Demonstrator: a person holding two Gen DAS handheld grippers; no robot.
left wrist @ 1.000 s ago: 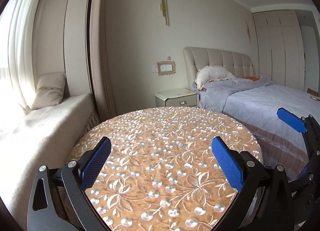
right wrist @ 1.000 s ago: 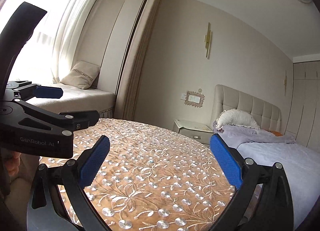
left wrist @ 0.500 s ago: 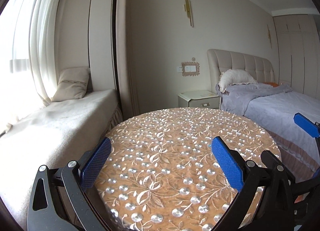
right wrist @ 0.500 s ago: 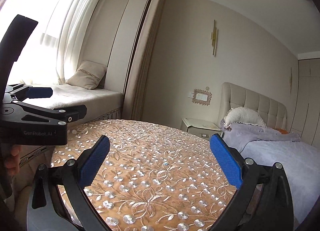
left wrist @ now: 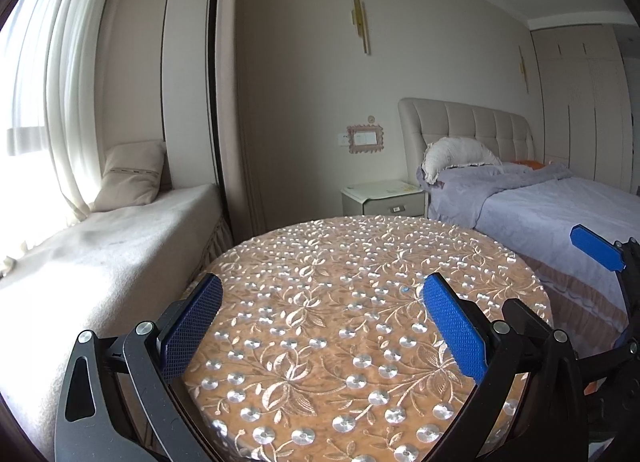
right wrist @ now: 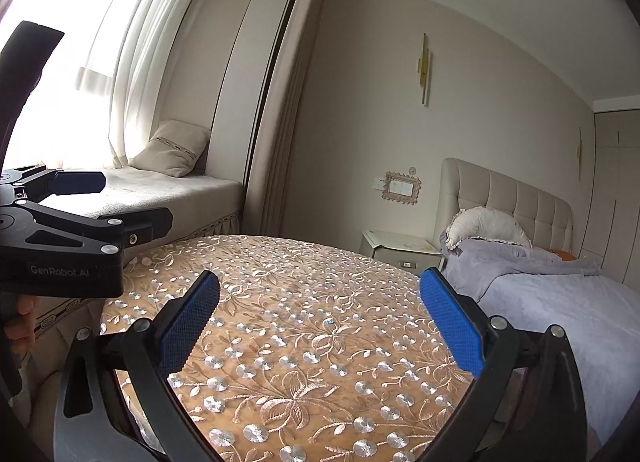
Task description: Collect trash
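While hovering above the round surface (left wrist: pixel 360 302) with its embroidered cloth, left gripper (left wrist: pixel 320 326) jaws spread wide, nothing between the blue pads (left wrist: pixel 454 328). Right gripper (right wrist: pixel 320 322) likewise wide apart and empty, poised over the same surface (right wrist: pixel 304 302); also glimpsed at the right edge of the left wrist view, one blue pad showing. Left gripper (right wrist: pixel 92 202) seen again in the right wrist view, off to the left, a bit of the person's hand (right wrist: pixel 20 322) beneath it.

As for trash: none clearly visible. Only a tiny blue speck (left wrist: pixel 405 289) on the cloth near the middle, also caught from the right wrist (right wrist: pixel 329 320); too small to tell whether a scrap or part of the pattern. No bin or bag in either view.

Judged from this: either collection not yet begun, or the surface already cleared; cannot say which. Nothing held, nothing being carried. Likely next need: search wider, toward the window seat (left wrist: pixel 100 246), the bedside cabinet (left wrist: pixel 384 198) or the bed (left wrist: pixel 552 214), for anything to pick up.
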